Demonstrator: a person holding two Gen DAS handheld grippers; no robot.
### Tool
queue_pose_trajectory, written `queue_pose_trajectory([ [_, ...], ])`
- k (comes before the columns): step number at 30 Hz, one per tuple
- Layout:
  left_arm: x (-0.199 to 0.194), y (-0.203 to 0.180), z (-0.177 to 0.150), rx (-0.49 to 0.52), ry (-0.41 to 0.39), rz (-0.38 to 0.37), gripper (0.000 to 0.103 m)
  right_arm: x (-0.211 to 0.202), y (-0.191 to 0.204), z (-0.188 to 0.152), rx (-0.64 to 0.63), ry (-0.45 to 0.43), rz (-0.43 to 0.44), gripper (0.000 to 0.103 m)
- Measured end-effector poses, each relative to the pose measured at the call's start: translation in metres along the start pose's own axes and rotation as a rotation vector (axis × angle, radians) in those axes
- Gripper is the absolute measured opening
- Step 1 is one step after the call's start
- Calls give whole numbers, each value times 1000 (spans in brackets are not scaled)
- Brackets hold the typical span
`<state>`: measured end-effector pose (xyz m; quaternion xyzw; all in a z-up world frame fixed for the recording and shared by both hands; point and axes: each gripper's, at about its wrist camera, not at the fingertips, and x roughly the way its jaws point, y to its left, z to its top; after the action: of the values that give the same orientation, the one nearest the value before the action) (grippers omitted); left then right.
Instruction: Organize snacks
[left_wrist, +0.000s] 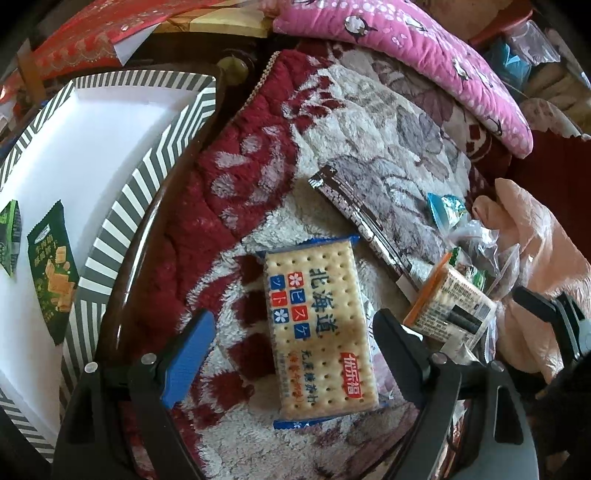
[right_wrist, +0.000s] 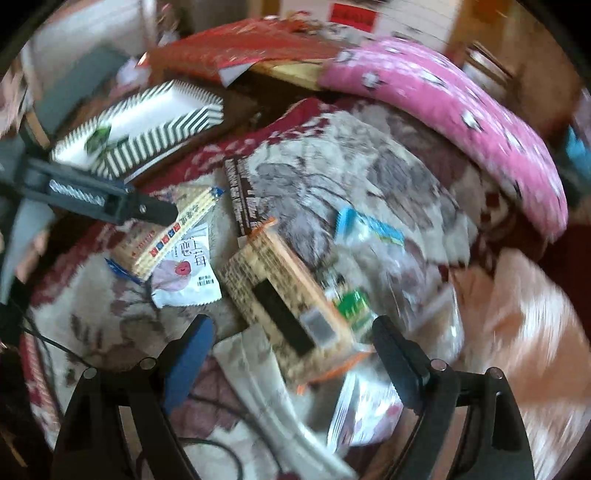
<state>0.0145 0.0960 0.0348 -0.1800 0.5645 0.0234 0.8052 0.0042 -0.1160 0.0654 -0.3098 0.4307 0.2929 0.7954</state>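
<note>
So both grippers hang over the plush red-and-cream floral blanket (left_wrist: 369, 122), snacks scattered on it. Landmark: the striped black-and-white cardboard box with white floor (left_wrist: 122, 206), sitting just off the blanket's edge. Two green snack sachets (left_wrist: 51, 273) already lie inside the box.

Left gripper (left_wrist: 291, 332): jaws spread wide, nothing held, straddling the clear-wrapped rectangular cracker pack with blue ends (left_wrist: 321, 332), which lies flat on the blanket, near the box. Pads not touching it. Right gripper (right_wrist: 291, 339): jaws also released, empty, poised above the tan cracker pack with orange edge and black label strip (right_wrist: 284, 299), farther from the box than the blue-ended pack. Right view is motion-blurred, so contact is hard to judge; it looks clear.

Step in hand, my read: pick the blue-ended pack and carry it to the box. Do it well: lower straight, pinch across the short width, not lengthwise; squeeze gently, crackers break; lift clear of the box wall before releasing.

Other items: a long dark brown foil bar (left_wrist: 362, 221) beyond the crackers, a small white pouch with a pink cartoon strawberry (right_wrist: 184, 273) tucked beside the blue-ended pack, a crumpled clear plastic bag (left_wrist: 491, 254) far side.

Writing: blue-ended pack reads 北海道 in big blue characters, katakana tiles ビスケット, red badge 优乐福. White pouch shows 恋上莓, I think. Tan pack's print too blurred.
</note>
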Motion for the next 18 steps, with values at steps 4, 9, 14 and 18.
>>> queue_pose_trajectory([
  [4, 1, 2, 0, -7, 11, -7, 87, 21, 15, 9, -109, 40, -17, 90],
  [9, 3, 4, -2, -13, 19, -10, 87, 46, 29, 7, -271, 111, -112, 90],
  [14, 9, 5, -2, -30, 19, -19, 88, 59, 16, 8, -335, 151, -155, 89],
  [18, 14, 4, -2, -40, 27, -20, 90, 59, 6, 8, -286, 145, -134, 66],
])
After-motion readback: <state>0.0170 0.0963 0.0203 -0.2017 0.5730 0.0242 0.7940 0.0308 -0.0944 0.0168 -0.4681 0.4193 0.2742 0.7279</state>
